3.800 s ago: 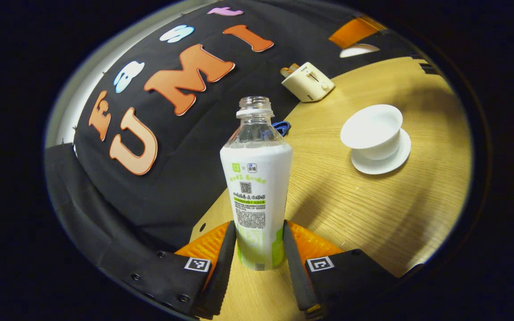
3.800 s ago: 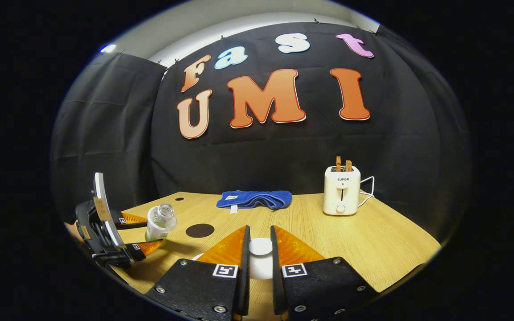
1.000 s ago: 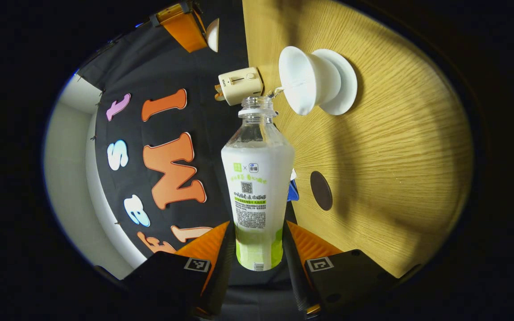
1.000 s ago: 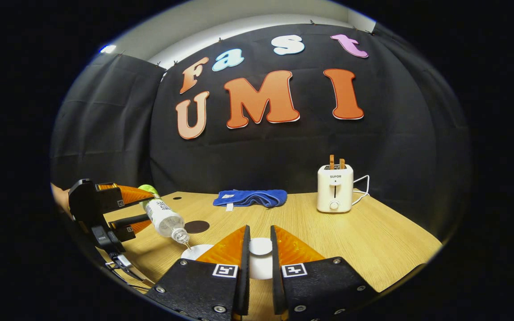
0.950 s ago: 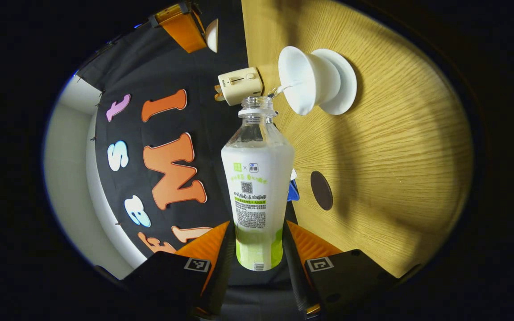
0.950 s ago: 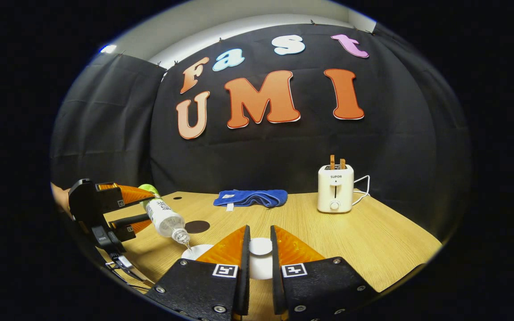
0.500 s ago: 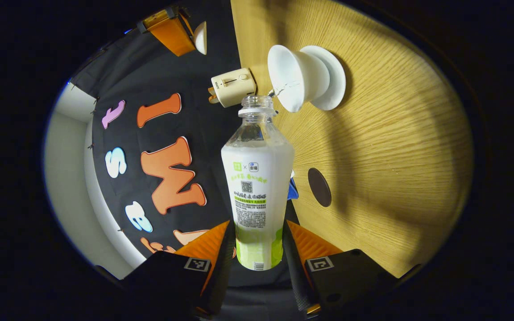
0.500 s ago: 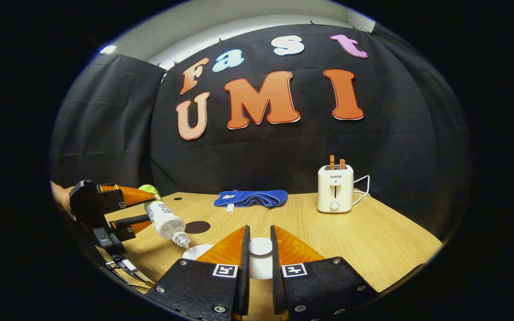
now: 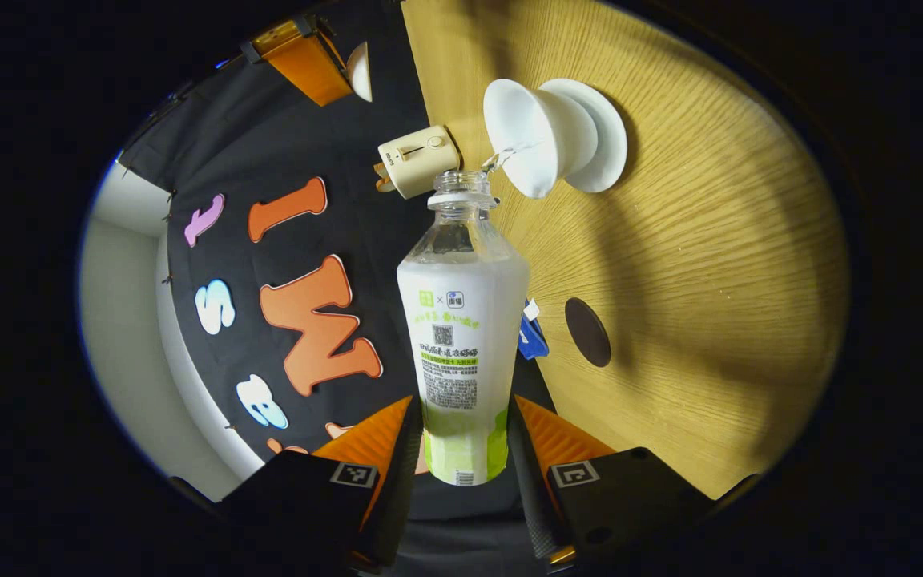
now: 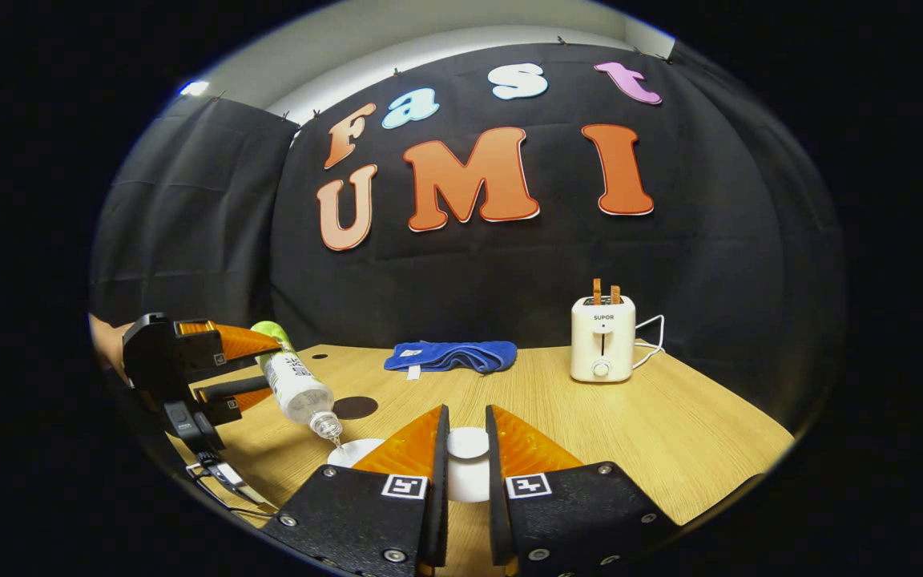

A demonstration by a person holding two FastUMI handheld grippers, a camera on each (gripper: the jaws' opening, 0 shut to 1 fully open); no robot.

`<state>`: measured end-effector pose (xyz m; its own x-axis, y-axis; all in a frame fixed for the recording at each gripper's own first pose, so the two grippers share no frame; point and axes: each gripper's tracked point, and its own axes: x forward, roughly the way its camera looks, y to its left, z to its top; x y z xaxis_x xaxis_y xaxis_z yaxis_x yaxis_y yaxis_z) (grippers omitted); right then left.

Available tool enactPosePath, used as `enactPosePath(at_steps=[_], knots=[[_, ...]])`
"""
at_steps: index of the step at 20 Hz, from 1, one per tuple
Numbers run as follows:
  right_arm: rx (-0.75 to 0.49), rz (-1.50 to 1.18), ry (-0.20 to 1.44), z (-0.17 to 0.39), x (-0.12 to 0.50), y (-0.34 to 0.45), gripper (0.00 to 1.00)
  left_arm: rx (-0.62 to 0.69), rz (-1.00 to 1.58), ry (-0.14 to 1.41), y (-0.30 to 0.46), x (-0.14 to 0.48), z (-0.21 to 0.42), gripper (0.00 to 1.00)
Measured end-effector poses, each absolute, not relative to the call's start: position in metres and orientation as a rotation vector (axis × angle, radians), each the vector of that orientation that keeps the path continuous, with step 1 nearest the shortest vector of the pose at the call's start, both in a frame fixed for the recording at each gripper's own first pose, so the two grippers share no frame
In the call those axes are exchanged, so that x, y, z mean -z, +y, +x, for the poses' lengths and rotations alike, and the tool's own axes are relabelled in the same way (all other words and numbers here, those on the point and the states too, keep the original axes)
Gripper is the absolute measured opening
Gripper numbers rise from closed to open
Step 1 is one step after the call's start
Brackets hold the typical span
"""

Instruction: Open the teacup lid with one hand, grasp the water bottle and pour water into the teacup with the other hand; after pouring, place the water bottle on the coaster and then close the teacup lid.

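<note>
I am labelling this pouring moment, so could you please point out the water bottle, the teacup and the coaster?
water bottle (image 9: pixel 461 320): left gripper view, on its label.
teacup (image 9: pixel 538 136): left gripper view, on its outer wall.
coaster (image 9: pixel 587 332): left gripper view, at the disc's centre.

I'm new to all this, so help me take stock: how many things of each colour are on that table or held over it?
White: 4, teacup, saucer, lid, water bottle
Cream: 1, toaster
Blue: 1, cloth
Dark brown: 1, coaster
Total: 7

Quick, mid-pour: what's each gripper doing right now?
Left gripper: closed on the water bottle, tipped and pouring into the teacup.
Right gripper: closed on the teacup lid.
</note>
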<state>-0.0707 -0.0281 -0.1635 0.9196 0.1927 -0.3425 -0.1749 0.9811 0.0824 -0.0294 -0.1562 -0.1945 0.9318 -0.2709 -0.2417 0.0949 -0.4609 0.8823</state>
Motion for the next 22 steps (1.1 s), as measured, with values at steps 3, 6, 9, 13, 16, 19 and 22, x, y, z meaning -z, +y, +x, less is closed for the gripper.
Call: enactPosePath(at_steps=[3, 6, 9, 13, 16, 19, 22], knots=[[-0.189, 0.054, 0.353, -0.07, 0.161, -0.029, 0.22, 0.428, 2.022, -0.148, -0.159, 0.191, -0.027, 0.64], [-0.192, 0.051, 0.352, -0.07, 0.16, -0.03, 0.22, 0.425, 2.043, -0.171, -0.163, 0.183, -0.022, 0.62], [-0.191, 0.052, 0.354, -0.071, 0.161, -0.031, 0.22, 0.43, 2.054, -0.194, -0.168, 0.176, -0.022, 0.62], [-0.191, 0.055, 0.351, -0.071, 0.16, -0.034, 0.22, 0.439, 2.068, -0.212, -0.173, 0.174, -0.021, 0.64], [-0.189, 0.053, 0.353, -0.072, 0.16, -0.035, 0.22, 0.441, 2.08, -0.23, -0.175, 0.168, -0.019, 0.62], [-0.187, 0.052, 0.354, -0.072, 0.159, -0.037, 0.22, 0.452, 2.088, -0.24, -0.178, 0.169, -0.018, 0.62], [-0.192, 0.048, 0.353, -0.072, 0.16, -0.036, 0.22, 0.459, 2.096, -0.245, -0.18, 0.171, -0.02, 0.62]])
